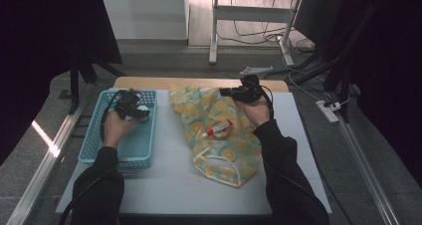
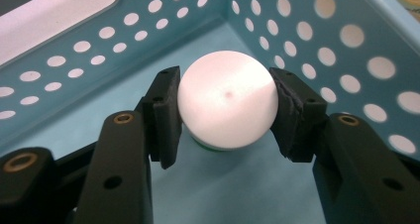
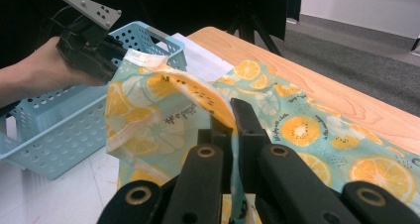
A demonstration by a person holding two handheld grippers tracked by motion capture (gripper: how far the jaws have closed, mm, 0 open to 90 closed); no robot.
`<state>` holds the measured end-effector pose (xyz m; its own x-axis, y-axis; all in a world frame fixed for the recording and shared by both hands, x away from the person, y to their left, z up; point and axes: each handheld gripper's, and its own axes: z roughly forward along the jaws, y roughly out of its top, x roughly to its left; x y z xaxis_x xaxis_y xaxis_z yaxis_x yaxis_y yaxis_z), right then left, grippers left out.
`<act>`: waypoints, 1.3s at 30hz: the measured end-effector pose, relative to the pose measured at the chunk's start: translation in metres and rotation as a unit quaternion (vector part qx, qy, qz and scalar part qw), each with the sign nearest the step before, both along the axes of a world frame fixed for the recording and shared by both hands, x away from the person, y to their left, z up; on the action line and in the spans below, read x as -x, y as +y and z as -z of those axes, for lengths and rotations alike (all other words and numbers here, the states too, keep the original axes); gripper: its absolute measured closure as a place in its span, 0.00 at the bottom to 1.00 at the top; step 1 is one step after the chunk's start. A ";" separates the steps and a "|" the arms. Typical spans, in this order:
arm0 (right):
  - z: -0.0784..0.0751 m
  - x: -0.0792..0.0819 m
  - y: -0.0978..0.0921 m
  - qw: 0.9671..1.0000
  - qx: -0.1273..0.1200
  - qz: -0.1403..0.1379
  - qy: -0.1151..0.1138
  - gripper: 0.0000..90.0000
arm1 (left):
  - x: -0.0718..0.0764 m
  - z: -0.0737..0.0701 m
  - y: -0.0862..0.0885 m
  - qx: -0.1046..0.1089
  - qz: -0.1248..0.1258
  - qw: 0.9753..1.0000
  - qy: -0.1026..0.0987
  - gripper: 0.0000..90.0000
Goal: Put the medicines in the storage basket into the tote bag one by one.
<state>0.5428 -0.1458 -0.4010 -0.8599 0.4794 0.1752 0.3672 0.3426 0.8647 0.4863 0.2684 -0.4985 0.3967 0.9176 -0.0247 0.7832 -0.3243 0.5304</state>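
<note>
High view: left tongs (image 1: 142, 110) over the perforated light-blue plastic basket (image 1: 94, 145); right tongs (image 1: 225, 91) at far edge of the citrus-print teal fabric bag (image 1: 226, 150) on the tabletop (image 1: 169, 185), right of basket. Left gripper view: tongs (image 2: 225, 102) clamp a smooth white round cap (image 2: 228, 97) inside basket (image 2: 317, 40). Right gripper view: tongs (image 3: 232, 116) pinch bag's (image 3: 163, 115) raised edge, basket (image 3: 64, 125) behind.

Both forearms come in from below in dark sleeves – the left hand (image 1: 113, 126) carries the left gripper (image 1: 133, 107) angled downward, its jaws clamped on something round; the right hand (image 1: 258, 110) holds the right gripper (image 1: 238, 91) farther forward, jaws pinched together on a fold
</note>
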 end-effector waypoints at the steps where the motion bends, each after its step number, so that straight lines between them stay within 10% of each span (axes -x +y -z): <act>1: 0.000 0.000 0.000 1.000 0.001 0.000 0.000 0.99 | 0.000 0.000 0.000 -0.001 0.000 1.000 0.001 0.56; 24: 0.000 0.001 0.001 1.000 -0.001 0.001 -0.001 0.99 | 0.036 -0.055 0.000 0.039 0.021 0.998 -0.044 0.57; 39: 0.000 0.001 0.001 1.000 0.000 0.002 0.000 0.99 | 0.063 -0.102 -0.044 0.069 0.094 0.991 -0.060 0.57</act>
<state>0.5417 -0.1447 -0.4012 -0.8585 0.4821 0.1749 0.3678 0.3411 0.8651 0.4230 0.2246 -0.3965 0.5678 0.8186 -0.0868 0.6446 -0.3766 0.6654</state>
